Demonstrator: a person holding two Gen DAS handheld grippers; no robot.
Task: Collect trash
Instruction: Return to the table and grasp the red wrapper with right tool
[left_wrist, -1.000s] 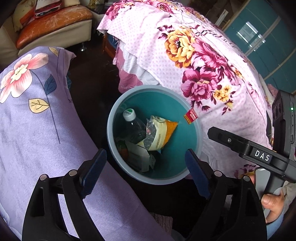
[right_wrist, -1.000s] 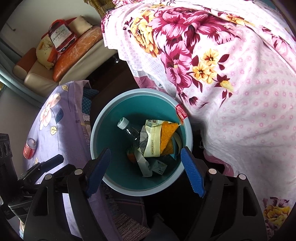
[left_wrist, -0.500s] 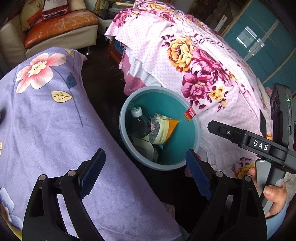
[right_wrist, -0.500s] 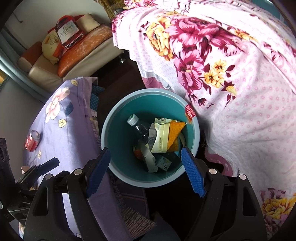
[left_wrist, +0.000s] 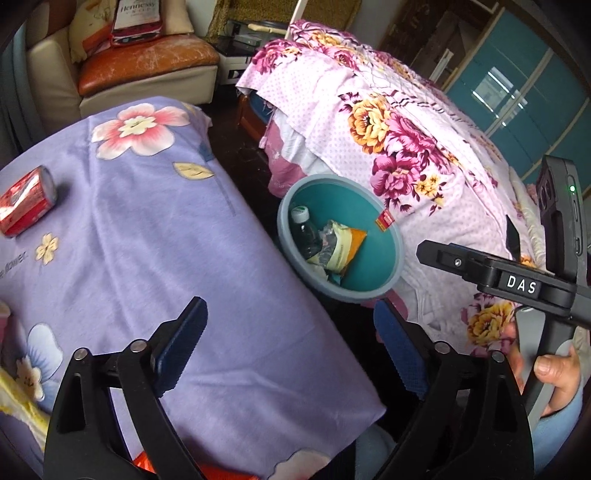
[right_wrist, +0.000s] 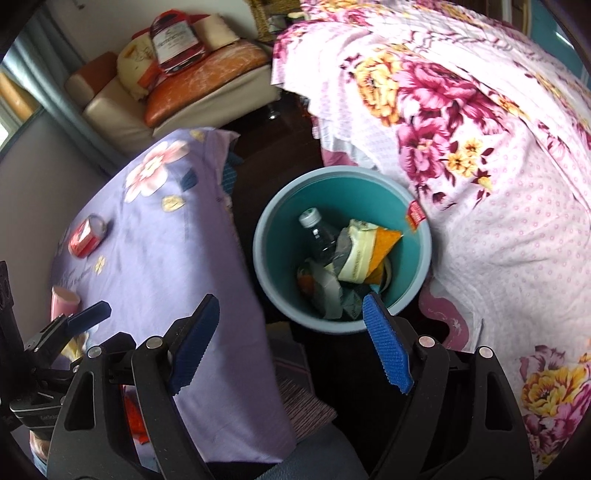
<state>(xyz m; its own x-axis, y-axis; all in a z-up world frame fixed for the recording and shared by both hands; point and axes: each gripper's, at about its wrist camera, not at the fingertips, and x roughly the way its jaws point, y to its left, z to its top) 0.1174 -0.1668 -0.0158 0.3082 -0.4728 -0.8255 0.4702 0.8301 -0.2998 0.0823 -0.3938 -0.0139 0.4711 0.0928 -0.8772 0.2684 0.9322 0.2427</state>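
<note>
Both claws, left (left_wrist: 291, 345) opening, right (right_wrist: 291, 343) wide, tilt down, empty.

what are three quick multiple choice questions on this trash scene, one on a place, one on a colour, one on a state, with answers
1. Where does the red can lie?
A. in the bin
B. on the purple floral cloth
C. on the sofa

2. What colour is the inside of the bin?
A. teal
B. white
C. black

3. How does the right gripper stand?
A. shut on the can
B. shut on a bottle
C. open, holding nothing

Answers:
1 B, the can rests on its side on the purple floral cloth.
2 A, the inner wall shows teal around the trash.
3 C, its blue pads stand apart with nothing between them.
</note>
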